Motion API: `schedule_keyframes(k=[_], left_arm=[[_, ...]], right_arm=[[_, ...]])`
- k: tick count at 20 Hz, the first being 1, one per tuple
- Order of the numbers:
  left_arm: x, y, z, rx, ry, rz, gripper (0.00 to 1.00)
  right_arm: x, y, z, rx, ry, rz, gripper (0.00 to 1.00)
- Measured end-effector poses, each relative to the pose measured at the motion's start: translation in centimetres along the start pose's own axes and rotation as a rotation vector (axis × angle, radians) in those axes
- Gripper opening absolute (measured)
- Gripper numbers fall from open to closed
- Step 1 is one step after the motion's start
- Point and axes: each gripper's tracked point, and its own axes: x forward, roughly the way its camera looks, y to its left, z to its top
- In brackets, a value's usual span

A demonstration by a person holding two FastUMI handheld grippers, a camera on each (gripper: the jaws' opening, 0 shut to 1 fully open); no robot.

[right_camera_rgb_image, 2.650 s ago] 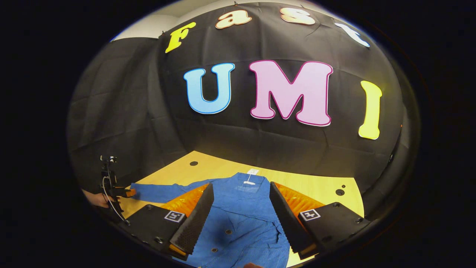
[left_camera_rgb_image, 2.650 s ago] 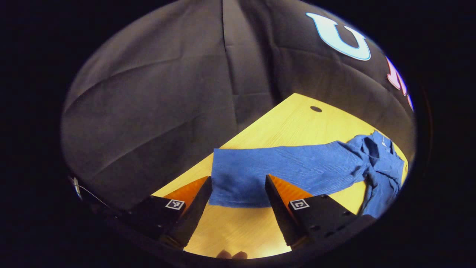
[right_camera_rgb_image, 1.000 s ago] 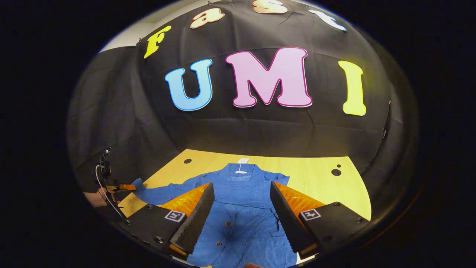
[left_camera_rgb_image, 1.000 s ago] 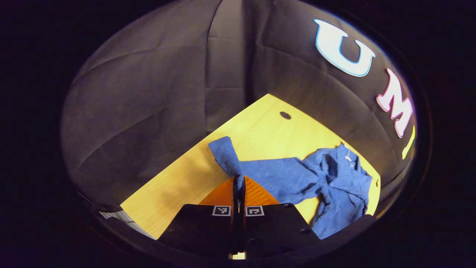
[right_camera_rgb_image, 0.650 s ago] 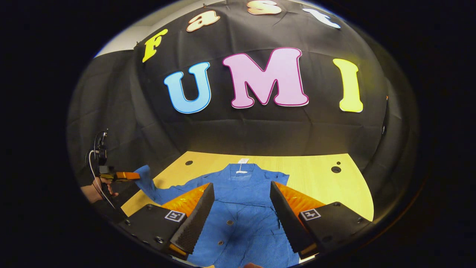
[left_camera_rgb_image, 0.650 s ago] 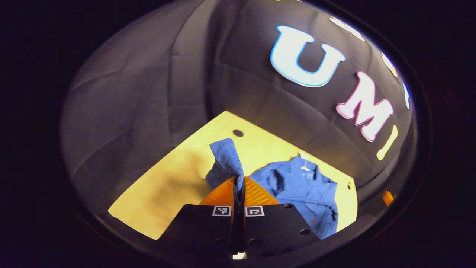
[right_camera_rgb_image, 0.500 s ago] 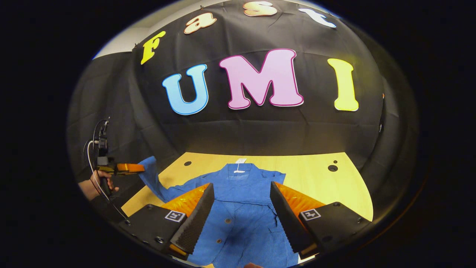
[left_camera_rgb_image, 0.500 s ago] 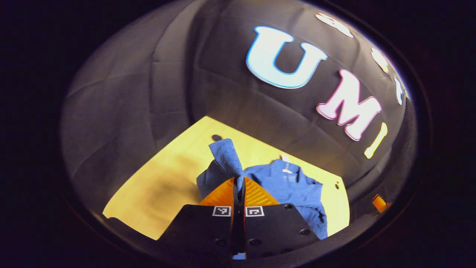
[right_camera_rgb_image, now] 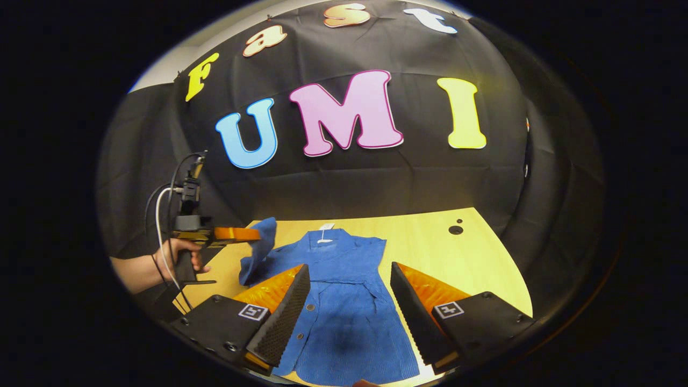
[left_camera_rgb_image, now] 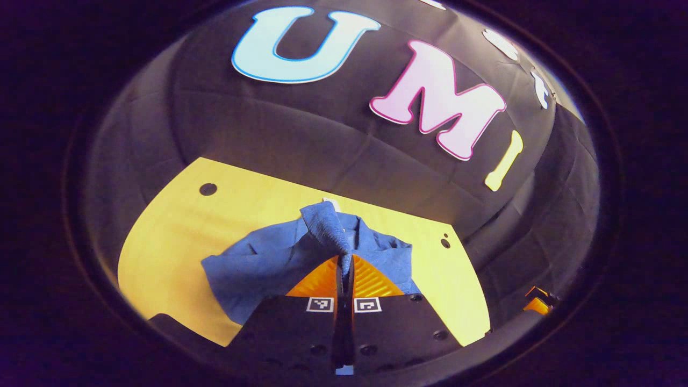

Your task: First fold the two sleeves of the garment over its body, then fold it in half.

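A blue buttoned garment (right_camera_rgb_image: 344,301) lies on the yellow wooden table (right_camera_rgb_image: 462,263), collar at the far side. My left gripper (left_camera_rgb_image: 344,264) is shut on the end of the left sleeve (left_camera_rgb_image: 325,226), whose cuff sticks up past the fingertips. In the right gripper view that left gripper (right_camera_rgb_image: 252,235), held by a hand (right_camera_rgb_image: 180,255), carries the sleeve (right_camera_rgb_image: 258,250) in the air above the garment's left shoulder. My right gripper (right_camera_rgb_image: 349,277) hangs open over the garment's lower body, with nothing between its fingers.
Round holes in the table (right_camera_rgb_image: 456,230) (left_camera_rgb_image: 207,188) lie near the far corners. The black cloth wall stands close behind the table. Bare wood lies to the right of the garment.
My left gripper shut on the sleeve end, lifted it off the table and swung it rightward toward the garment's body. The right gripper stays open over the lower body.
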Motion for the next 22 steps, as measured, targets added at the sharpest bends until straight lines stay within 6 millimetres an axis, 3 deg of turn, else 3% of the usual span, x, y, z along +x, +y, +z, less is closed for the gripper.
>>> schedule_keyframes(k=[3, 7, 12, 17, 22], left_arm=[[4.9, -3.3, -1.1, 0.048, 0.057, -0.023, 0.00], [9.7, -6.6, -2.8, 0.126, 0.120, -0.029, 0.00], [14.4, -8.3, -5.3, 0.182, 0.201, 0.001, 0.00], [16.5, -7.9, -7.2, 0.199, 0.274, 0.040, 0.00], [17.7, -10.5, -8.6, 0.183, 0.308, -0.088, 0.08]], right_arm=[[-0.7, -2.3, -0.2, 0.030, 0.002, -0.036, 0.95], [-0.6, -4.8, -0.4, 0.035, 0.013, -0.070, 0.96], [0.5, -6.7, -1.3, 0.037, 0.048, -0.075, 0.95], [1.7, -7.8, -2.3, 0.030, 0.087, -0.071, 0.96], [2.0, -8.5, -3.1, 0.045, 0.114, -0.074, 0.96]])
